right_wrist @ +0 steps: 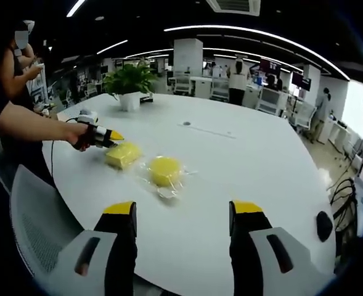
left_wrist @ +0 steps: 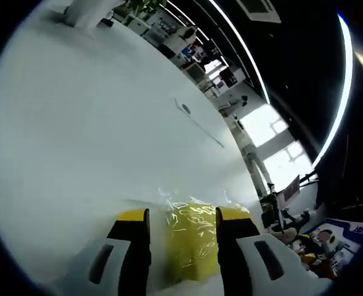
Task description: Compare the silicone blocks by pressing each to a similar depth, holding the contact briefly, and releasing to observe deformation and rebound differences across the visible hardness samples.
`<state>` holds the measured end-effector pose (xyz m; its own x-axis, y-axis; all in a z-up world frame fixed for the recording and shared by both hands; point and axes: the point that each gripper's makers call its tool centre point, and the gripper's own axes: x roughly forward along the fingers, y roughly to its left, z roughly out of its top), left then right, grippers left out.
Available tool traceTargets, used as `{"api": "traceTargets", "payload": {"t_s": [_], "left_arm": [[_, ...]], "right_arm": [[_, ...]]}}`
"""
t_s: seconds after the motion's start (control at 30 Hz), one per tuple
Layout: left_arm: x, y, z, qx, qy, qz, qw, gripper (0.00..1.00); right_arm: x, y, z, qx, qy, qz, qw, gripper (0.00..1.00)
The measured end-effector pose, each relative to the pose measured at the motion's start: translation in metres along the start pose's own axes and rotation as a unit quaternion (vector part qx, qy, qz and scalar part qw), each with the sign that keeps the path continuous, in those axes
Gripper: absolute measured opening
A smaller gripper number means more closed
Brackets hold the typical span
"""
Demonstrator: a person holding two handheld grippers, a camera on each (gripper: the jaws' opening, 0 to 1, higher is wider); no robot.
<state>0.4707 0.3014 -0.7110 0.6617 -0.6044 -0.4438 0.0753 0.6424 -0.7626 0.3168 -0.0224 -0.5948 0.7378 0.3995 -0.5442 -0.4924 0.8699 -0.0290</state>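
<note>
Bright ceiling strips [right_wrist: 255,34] glare; fisheye edges bend, window [left_wrist: 273,139] overexposed.

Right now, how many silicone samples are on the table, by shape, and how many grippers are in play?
Square yellow block: 1
Round yellow block: 1
Grippers: 2, left gripper at the square block, right gripper back
Total: 4

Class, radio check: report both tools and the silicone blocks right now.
Left tool at square block, jaws either side, grip unclear. Right tool open, held back over table. Round block untouched, nothing blocking it.
</note>
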Motion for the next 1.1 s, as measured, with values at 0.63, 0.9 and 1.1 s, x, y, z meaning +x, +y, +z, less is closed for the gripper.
{"api": "traceTargets", "payload": {"t_s": [0.63,0.9,1.1], "left_arm": [[0.005,-0.015,0.006,-0.037,-0.038,-0.049,0.9974,0.00],[0.001,-0.018,0.006,-0.013,-0.040,-0.051,0.9978,0.00],[-0.005,-0.017,0.011,0.052,-0.055,-0.037,0.9964,0.00]], "right_arm": [[0.002,-0.001,-0.007,0.000,0.011,-0.002,0.9999,0.53],[0.003,0.002,-0.011,0.002,0.015,0.002,0.9999,0.53],[0.005,0.006,-0.010,0.001,0.014,0.008,0.9999,0.53]]}}
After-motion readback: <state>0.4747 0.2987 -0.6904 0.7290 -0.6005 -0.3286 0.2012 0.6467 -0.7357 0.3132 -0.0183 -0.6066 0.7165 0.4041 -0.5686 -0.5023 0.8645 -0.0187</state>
